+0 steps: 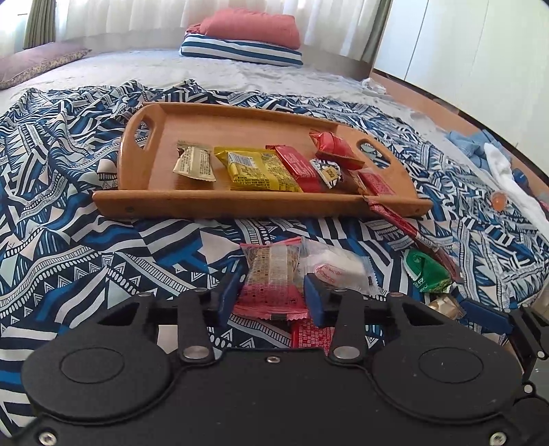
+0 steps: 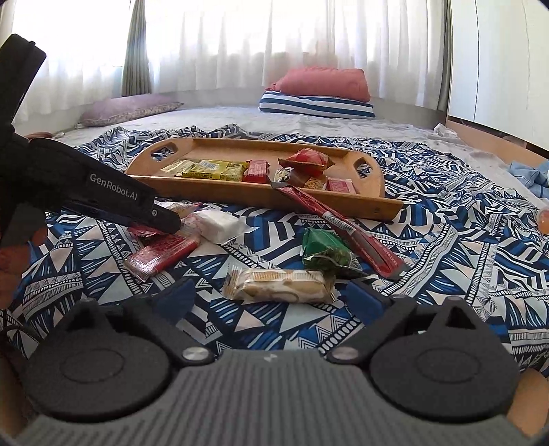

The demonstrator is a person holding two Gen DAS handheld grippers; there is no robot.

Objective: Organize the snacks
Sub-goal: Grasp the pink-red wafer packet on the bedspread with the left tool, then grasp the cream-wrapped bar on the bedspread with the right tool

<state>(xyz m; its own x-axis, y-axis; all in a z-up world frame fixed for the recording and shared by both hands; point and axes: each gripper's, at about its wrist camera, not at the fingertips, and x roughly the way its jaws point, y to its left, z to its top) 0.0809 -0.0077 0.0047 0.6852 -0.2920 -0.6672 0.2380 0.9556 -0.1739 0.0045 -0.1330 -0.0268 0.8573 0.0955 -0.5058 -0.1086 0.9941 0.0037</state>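
Left gripper (image 1: 271, 295) filling the bottom of its own view, blue fingers (image 1: 228, 295) closing onto a pink-ended snack packet (image 1: 272, 274) with a clear middle; both pads are pressing on the packet's sides, packet lying on the patterned blue-and-white bedspread (image 1: 85, 260). Directly beneath, at 6 o'clock from that packet, a red checked bar (image 1: 312, 334) is lying flat. At 2 o'clock, touching the packet, a white wafer pack (image 1: 338, 269) is sitting. Further toward 3 o'clock: a green wrapper (image 1: 427, 272).

Right gripper (image 2: 271, 300) is hovering low over the bedspread, fingers (image 2: 367, 300) standing wide apart, gripping nothing. A cream sandwich-biscuit pack (image 2: 279, 284) is lying crosswise just ahead of the gap, not touched by either pad.

At 12 o'clock from both grippers, a wooden tray (image 1: 240, 118) with cut-out handles is resting on the bedspread. Inside it, running left to right: a beige packet (image 1: 194, 164), a yellow packet (image 1: 255, 171), a red bar (image 1: 296, 166), a small black-and-white wrapper (image 1: 327, 171), and a red foil pack (image 1: 334, 145) at the far right end. A long dark-red stick (image 1: 411, 233) is leaning over the tray's near rim, its lower end reaching down beside the green wrapper.

Far back at 12 o'clock, a striped pillow (image 1: 240, 51) is carrying a coral cushion (image 1: 252, 27).
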